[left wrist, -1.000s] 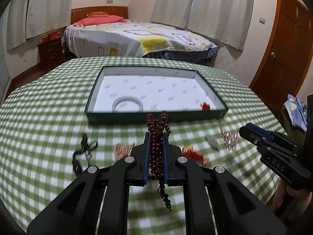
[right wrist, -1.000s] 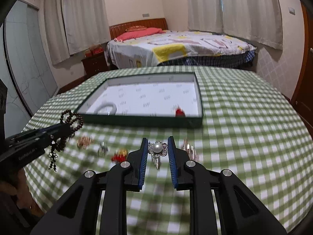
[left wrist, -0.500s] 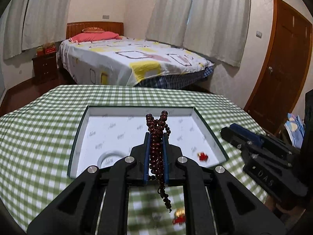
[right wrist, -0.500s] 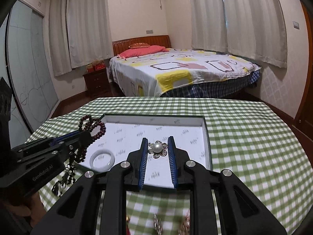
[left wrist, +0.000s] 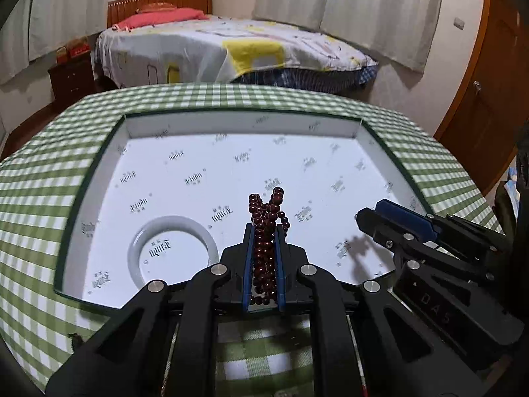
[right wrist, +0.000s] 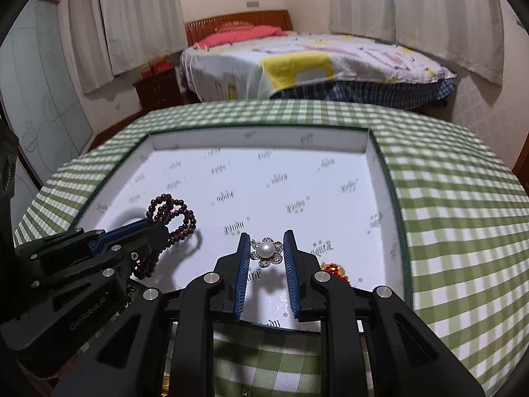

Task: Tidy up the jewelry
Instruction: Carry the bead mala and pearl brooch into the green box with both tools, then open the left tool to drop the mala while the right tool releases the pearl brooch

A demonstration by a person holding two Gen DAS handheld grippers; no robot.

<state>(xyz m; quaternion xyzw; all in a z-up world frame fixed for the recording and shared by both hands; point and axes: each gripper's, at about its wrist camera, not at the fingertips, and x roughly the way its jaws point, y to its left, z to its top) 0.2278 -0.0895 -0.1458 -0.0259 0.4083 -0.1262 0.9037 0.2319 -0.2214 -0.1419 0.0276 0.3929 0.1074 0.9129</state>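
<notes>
My left gripper is shut on a dark red bead bracelet and holds it over the front of the white-lined green tray. It also shows in the right wrist view with the bead bracelet. My right gripper is shut on a silver flower brooch with a pearl, held over the tray's front right part. The right gripper also shows in the left wrist view. A white bangle lies in the tray's front left. A red and gold trinket lies in the tray by the right finger.
The tray sits on a table with a green checked cloth. A dark item lies on the cloth in front of the tray at the left. A bed stands beyond the table, a wooden door to the right.
Both grippers have moved forward and down over the tray with their pieces still held. The loose jewelry on the cloth has dropped out of view below them.
</notes>
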